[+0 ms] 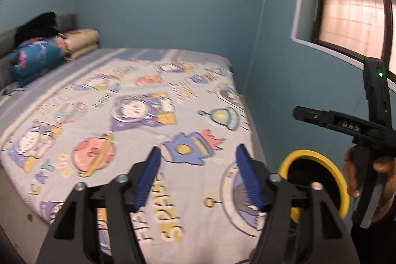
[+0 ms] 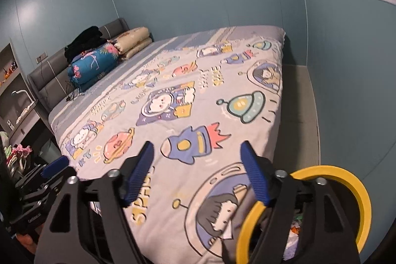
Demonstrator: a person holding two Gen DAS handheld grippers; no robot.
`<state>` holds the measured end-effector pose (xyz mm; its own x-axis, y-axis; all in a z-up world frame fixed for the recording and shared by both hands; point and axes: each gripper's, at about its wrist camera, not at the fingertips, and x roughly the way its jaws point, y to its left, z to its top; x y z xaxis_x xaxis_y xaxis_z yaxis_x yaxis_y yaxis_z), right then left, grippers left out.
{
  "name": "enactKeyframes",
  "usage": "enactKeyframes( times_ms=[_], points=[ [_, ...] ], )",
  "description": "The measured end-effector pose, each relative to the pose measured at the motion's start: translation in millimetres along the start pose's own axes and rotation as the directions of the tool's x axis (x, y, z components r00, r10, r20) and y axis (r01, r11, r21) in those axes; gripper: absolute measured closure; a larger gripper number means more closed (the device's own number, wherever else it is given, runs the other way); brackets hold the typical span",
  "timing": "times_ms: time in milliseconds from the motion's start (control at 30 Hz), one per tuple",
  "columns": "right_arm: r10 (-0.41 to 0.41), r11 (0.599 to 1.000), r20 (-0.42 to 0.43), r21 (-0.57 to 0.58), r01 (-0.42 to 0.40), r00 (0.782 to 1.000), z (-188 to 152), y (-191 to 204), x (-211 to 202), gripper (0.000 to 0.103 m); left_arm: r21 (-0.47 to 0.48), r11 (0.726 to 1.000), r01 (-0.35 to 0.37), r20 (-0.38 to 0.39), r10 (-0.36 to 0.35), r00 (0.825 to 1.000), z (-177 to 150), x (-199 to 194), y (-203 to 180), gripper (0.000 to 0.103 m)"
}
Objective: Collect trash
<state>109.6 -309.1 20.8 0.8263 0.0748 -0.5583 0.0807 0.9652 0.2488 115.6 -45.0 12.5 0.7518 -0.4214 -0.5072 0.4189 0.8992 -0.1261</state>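
— Trash first: where is it?
— In the bin (image 2: 356, 192), as far as I can judge. It has a yellow rim, a dark inside, and stands on the floor just off the bed's (image 2: 188, 115) near right corner. In the right wrist view, bits of something pale and coloured show low inside it, behind the right gripper (image 2: 195, 160). What they are I cannot tell.
— And on the bed?
— No loose trash that I can see. The cartoon sheet looks clear from the foot edge up to the head end. The left view is blurred, so small scraps could be missed.
— So how far along?
— Late, I'd say. At least some trash seems binned and both grippers are empty. What is left, if anything, lies out of view: the floor to the bed's left looks cluttered, but too dark to read.
— The fingers?
— Left gripper (image 1: 196, 155): fingers spread, nothing between them. Right gripper: fingers spread too, nothing between them. Both hang over the bed's foot edge.
— Counts?
— One bin. One bed. At the head end, along the far edge: one blue quilt (image 2: 91, 66), folded; one stack of beige bedding (image 2: 135, 41); one black heap (image 2: 85, 40) on top. One window (image 1: 351, 4) on the right wall. Two grippers, and one hand (image 1: 366, 180) seen holding the right one.
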Motion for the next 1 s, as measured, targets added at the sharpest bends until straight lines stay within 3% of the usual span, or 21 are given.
enactKeyframes(
  times_ms=[133, 300, 533, 767, 1000],
  points=[
    [0.008, 1.0, 0.075, -0.01, -0.008, 0.997, -2, 14, -11, 0.008, -0.023, 0.997, -0.08, 0.067, 0.081, 0.994, -2, -21, 12, 0.02],
    [-0.007, 0.998, 0.13, -0.065, 0.015, 0.991, -10, 36, -22, 0.008, -0.077, 0.988, -0.132, 0.155, 0.142, 0.978, -8, -45, 23, 0.008],
    [-0.009, 0.997, 0.161, -0.074, 0.021, 0.987, -29, 53, -31, 0.008, -0.116, 0.968, -0.224, 0.211, 0.244, 0.946, -22, -72, 27, 0.008],
    [-0.079, 0.992, 0.243, -0.073, 0.099, 0.967, -52, 65, -41, 0.008, -0.192, 0.947, -0.257, 0.185, 0.292, 0.938, -42, -80, 34, 0.008],
    [-0.13, 0.988, 0.254, -0.051, 0.147, 0.959, -71, 65, -39, 0.008, -0.151, 0.943, -0.297, 0.193, 0.323, 0.926, -55, -87, 19, 0.008]
  ],
)
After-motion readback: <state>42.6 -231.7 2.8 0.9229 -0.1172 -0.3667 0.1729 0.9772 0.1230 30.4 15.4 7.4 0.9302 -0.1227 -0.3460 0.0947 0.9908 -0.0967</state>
